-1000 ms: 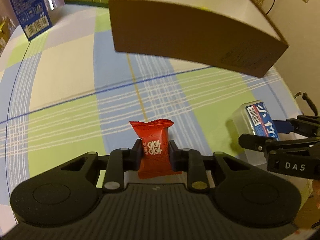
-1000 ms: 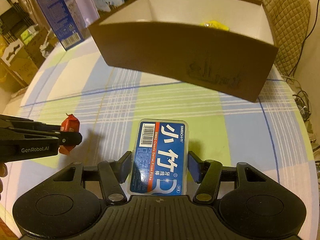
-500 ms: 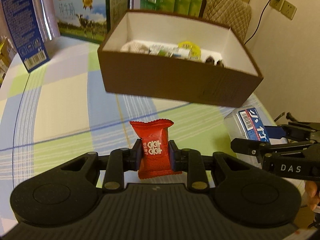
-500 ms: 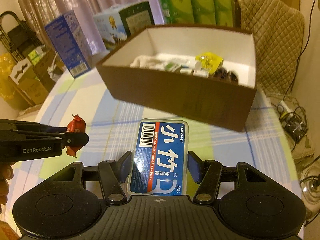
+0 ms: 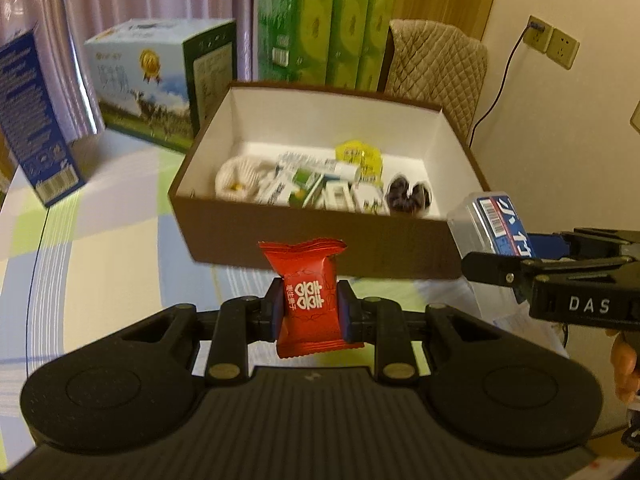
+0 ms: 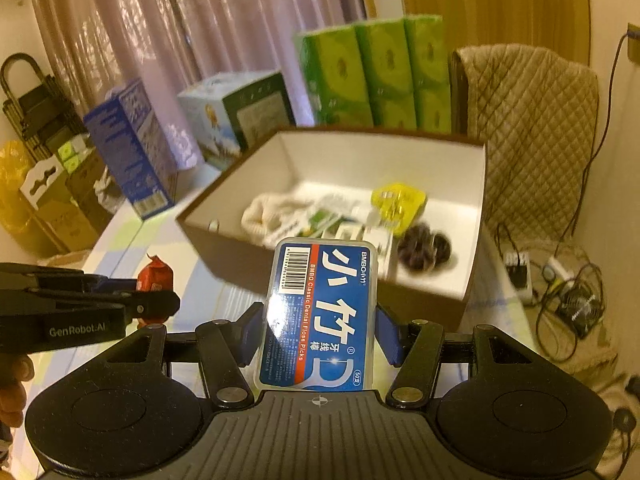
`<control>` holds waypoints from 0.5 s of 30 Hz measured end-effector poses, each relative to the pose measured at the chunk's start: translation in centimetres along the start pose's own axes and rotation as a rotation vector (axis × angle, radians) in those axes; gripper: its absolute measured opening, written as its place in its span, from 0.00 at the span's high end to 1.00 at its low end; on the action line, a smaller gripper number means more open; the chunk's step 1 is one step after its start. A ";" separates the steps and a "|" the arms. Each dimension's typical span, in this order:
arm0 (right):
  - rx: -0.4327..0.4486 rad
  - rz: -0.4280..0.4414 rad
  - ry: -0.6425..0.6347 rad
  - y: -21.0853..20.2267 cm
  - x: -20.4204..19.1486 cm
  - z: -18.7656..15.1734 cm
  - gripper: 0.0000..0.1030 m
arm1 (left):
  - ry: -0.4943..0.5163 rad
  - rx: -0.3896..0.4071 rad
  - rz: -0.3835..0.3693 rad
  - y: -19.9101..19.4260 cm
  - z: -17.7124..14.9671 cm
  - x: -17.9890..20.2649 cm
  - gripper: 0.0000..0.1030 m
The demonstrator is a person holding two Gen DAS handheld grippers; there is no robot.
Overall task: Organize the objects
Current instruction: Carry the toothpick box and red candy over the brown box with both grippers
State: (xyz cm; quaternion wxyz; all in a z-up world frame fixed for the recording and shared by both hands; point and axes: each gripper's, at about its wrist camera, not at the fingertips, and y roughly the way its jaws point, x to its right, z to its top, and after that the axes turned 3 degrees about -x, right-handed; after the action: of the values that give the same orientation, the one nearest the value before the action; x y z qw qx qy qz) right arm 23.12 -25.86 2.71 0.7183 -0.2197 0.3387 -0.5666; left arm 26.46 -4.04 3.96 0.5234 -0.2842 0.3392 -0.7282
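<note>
Between left gripper (image 5: 312, 312) fingers: red candy packet (image 5: 310, 300), clamped.

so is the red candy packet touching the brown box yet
Apart. In the right wrist view the red candy packet, clamped in the left gripper, hangs well left of the brown box, with striped tablecloth visible between them.

Beyond the far edge of my table (image 5: 120, 216), with its checked cloth of blue, green and cream, pale pink curtains (image 6: 200, 32) hang in folds. A chair draped in a quilted beige cover (image 6: 532, 128) stands off the far right corner. The cream wall (image 5: 560, 128) on my right carries two sockets (image 5: 554, 42), a dark cord trailing down from one. Cables and a power strip (image 6: 560, 280) clutter the floor. The light is warm and yellowish.
</note>
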 end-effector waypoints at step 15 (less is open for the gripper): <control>0.021 -0.067 0.007 5.9 4.5 7.7 0.46 | 0.063 0.033 0.032 5.8 9.0 0.5 0.78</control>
State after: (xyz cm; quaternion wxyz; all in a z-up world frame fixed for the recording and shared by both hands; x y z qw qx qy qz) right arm 33.28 -29.19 2.65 0.6999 -0.2217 0.3275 -0.5947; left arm 36.55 -7.53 4.87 0.5285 -0.2469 0.3481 -0.7339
